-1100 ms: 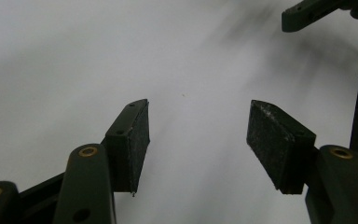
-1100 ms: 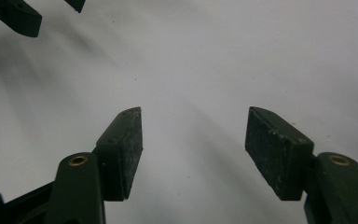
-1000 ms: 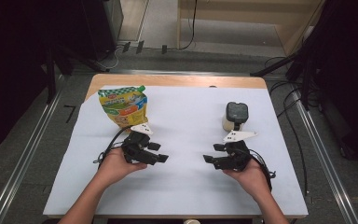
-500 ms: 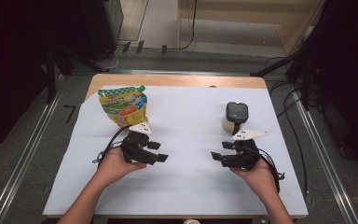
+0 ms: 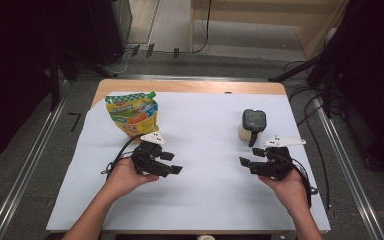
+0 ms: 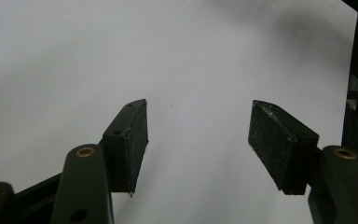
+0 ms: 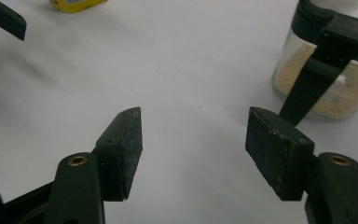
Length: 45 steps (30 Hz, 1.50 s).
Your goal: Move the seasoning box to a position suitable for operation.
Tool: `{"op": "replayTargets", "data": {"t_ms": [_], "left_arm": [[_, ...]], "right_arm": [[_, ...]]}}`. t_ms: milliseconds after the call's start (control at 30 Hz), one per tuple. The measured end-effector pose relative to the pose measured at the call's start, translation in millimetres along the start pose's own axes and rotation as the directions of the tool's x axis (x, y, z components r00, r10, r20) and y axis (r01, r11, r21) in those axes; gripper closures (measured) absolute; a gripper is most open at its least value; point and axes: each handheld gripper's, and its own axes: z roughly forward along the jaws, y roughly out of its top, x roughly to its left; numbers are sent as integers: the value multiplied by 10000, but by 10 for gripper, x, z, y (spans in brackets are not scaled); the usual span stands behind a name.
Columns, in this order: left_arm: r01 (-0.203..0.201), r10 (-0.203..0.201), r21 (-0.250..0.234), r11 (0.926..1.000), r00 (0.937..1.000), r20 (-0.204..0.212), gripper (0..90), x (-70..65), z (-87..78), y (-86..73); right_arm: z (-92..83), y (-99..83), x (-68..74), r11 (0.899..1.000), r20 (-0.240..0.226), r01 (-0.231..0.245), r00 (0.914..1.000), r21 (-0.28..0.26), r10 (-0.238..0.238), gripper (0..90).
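A yellow and green snack pouch [image 5: 131,114] stands at the back left of the white-covered table [image 5: 205,200]. At the right stands a clear jar [image 5: 253,126] with a black lid and strap, holding tan powder. My left gripper [image 5: 172,163] rests just in front of the pouch, open and empty, its jaws pointing right. The left gripper view has the same gripper [image 6: 199,116] over bare white sheet. My right gripper [image 5: 248,157] lies in front of the jar, open and empty, jaws pointing left. In the right gripper view, that gripper [image 7: 195,121] has the jar [image 7: 340,88] at upper right.
The pouch's lower edge [image 7: 77,4] and a jaw of the other gripper [image 7: 4,18] lie at the top left of the right gripper view. The table's wooden back edge [image 5: 190,86] lies beyond the sheet. Metal rails [image 5: 27,170] run along both sides.
My right gripper has slid a little to the right, away from the table's middle. The left gripper, pouch and jar have stayed in place.
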Motion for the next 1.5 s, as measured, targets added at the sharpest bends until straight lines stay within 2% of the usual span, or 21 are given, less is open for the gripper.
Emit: {"op": "replayTargets", "data": {"t_ms": [67, 267, 367, 433, 467, 500, 533, 567, 667, 700, 733, 767, 800, 1000, 1233, 1267, 1367, 1500], "left_arm": [[-42, 42, 33, 10000, 10000, 39, 386, -2, 10, 6], [-106, 105, 109, 9999, 9999, 72, 386, -7, 41, 26], [-81, 79, 119, 9999, 9999, 122, 386, -12, 57, 36], [-84, 83, 56, 9999, 9997, 229, 386, -20, 60, 47], [-93, 92, 30, 10000, 9996, 270, 386, -26, 58, 52], [-109, 108, 21, 9999, 9996, 262, 385, -32, 59, 58], [-122, 121, 11, 9999, 9996, 242, 385, -39, 62, 61], [-122, 121, 11, 9999, 9996, 242, 385, -39, 62, 61], [-153, 151, 97, 9998, 9997, 206, 385, -39, 70, 58], [-169, 167, 110, 9998, 9997, 198, 385, -38, 73, 57], [-170, 168, 101, 9998, 9996, 214, 385, -40, 77, 56], [-170, 168, 101, 9998, 9996, 214, 385, -40, 77, 56], [-162, 160, 91, 9998, 9997, 204, 385, -44, 79, 57], [-159, 157, 100, 9998, 9997, 192, 385, -36, 77, 51], [-84, 82, 150, 9999, 9999, 138, 386, -37, 78, 26], [-112, 110, 165, 9998, 9999, 128, 386, -36, 78, 21], [-94, 93, 224, 9997, 9999, 61, 386, -43, 76, 3], [-28, 27, 220, 9998, 10000, 22, 386, -53, 65, -21]], "right_arm": [[-13, -3, -15, 10000, 66, -79, 9999, -40, 80, 376], [-48, -24, -99, 9991, 661, -398, 9970, -124, 405, 361], [-32, -12, -152, 9971, 1049, -719, 9917, -257, 742, 321], [-15, 5, -177, 9943, 1367, -1000, 9851, -358, 1040, 257], [-15, 5, -177, 9943, 1367, -1000, 9851, -358, 1040, 257], [-5, 20, -193, 9921, 1426, -1180, 9821, -419, 1228, 228], [11, 59, -219, 9868, 1687, -1522, 9727, -547, 1593, 192], [11, 59, -219, 9868, 1687, -1522, 9727, -547, 1593, 192], [47, 148, -288, 9795, 2131, -1901, 9563, -670, 2002, 137], [47, 148, -288, 9795, 2131, -1901, 9563, -670, 2002, 137], [76, 202, -328, 9769, 2302, -2027, 9496, -679, 2130, 135], [76, 202, -328, 9769, 2302, -2027, 9496, -679, 2130, 135], [112, 257, -356, 9744, 2361, -2132, 9455, -711, 2241, 132], [265, 408, -376, 9804, 2655, -1875, 9438, -606, 1969, 126], [406, 449, -440, 9761, 2939, -2053, 9308, -717, 2173, 118], [459, 452, -454, 9759, 3188, -2081, 9224, -656, 2181, 117], [530, 451, -469, 9744, 3472, -2166, 9107, -599, 2238, 116], [619, 452, -478, 9727, 3424, -2205, 9106, -716, 2316, 105]]}}
